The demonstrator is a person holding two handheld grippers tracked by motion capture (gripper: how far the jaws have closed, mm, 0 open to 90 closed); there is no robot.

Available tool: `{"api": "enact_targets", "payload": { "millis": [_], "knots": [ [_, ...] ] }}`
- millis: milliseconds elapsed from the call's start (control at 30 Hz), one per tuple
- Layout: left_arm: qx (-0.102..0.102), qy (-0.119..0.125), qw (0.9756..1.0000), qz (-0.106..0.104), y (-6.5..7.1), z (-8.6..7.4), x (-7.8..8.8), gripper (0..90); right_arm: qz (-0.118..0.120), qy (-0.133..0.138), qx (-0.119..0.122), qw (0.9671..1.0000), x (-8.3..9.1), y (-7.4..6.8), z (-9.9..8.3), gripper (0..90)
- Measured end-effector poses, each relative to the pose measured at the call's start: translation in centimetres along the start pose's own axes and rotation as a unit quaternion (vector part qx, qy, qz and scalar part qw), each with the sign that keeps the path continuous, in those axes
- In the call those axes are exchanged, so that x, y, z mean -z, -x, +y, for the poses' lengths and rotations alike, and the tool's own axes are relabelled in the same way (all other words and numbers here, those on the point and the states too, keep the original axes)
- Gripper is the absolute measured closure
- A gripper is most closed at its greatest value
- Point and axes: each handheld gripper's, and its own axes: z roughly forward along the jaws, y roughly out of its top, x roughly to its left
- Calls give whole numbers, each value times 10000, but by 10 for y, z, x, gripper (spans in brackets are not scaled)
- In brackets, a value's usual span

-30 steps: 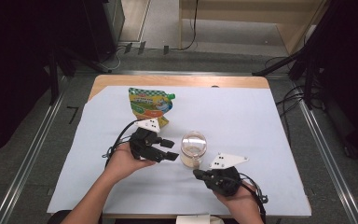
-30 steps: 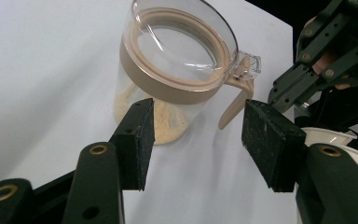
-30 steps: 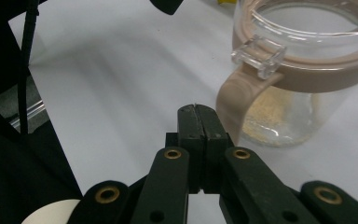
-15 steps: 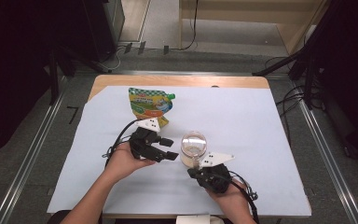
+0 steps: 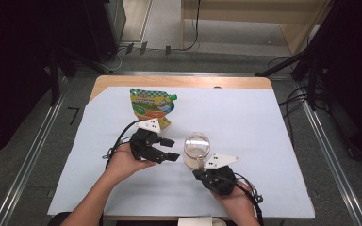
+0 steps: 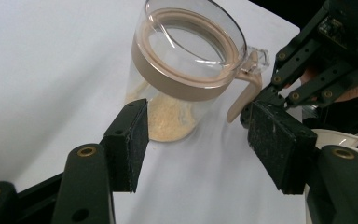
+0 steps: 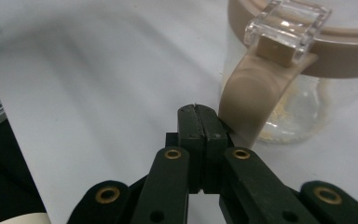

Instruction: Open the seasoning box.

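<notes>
A clear jar (image 5: 196, 149) with a beige-rimmed lid and some pale powder at its bottom stands mid-table. In the left gripper view the jar (image 6: 186, 70) sits just beyond my left gripper (image 6: 205, 135), whose jaws have just been opening and hold nothing between them. From the high view, the left gripper (image 5: 172, 149) points at the jar from its left. My right gripper (image 5: 199, 170) is at the jar's near side, shut and empty. Its tips (image 7: 198, 112) rest right by the lower end of the beige latch lever (image 7: 244, 102).
A colourful spouted pouch (image 5: 152, 106) lies behind the left gripper. A pale sheet (image 5: 264, 122) covers the wooden table, with bare room at right. A white object (image 5: 195, 221) sits at the near edge. Cables run on the floor beyond.
The right gripper has shifted a little to the left, closer to the jar. The left hand stays put, its jaws slightly wider.
</notes>
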Motion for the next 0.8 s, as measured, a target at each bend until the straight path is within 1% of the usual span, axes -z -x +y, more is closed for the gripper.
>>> {"api": "enact_targets", "payload": {
  "millis": [67, 100, 133, 167, 233, 300, 400, 433, 467, 533, 633, 800],
  "knots": [
    [7, -1, 10000, -2, 0, 0, 0, 390, -46, -17, -104, 9999, 4, 4, -1, 900],
    [7, -1, 10000, -2, 0, 0, 0, 390, -46, -17, -104, 9999, 4, 4, -1, 900],
    [4, -11, 10000, 8, 0, 0, -1, 389, -137, -3, -195, 9997, 8, 11, -3, 900],
    [0, -22, 10000, 10, 0, 0, -1, 389, -158, -7, -199, 9997, 9, 13, -3, 900],
    [-17, -45, 10000, 16, 1, 0, -2, 389, -208, -17, -326, 9993, 13, 18, -4, 900],
    [-19, -42, 10000, 20, 1, 0, -2, 388, -274, 0, -389, 9989, 16, 23, -5, 900],
    [-23, -34, 10000, 17, 1, 0, -2, 387, -357, 8, -448, 9984, 20, 31, -6, 900],
    [-32, -38, 10000, 18, 1, 0, -2, 387, -388, -1, -504, 9980, 21, 33, -6, 900],
    [-28, -29, 10000, 17, 1, 0, -2, 387, -428, 10, -497, 9978, 22, 36, -6, 900],
    [-29, -22, 10000, 25, 2, 0, -2, 386, -479, 28, -606, 9970, 26, 41, -6, 900],
    [-45, -41, 10000, 17, 2, 0, -3, 383, -514, 65, -686, 9963, 30, 48, -6, 900],
    [-71, -32, 10000, 35, 3, 0, -4, 375, -681, 99, -746, 9948, 33, 61, -6, 900]
  ]
}}
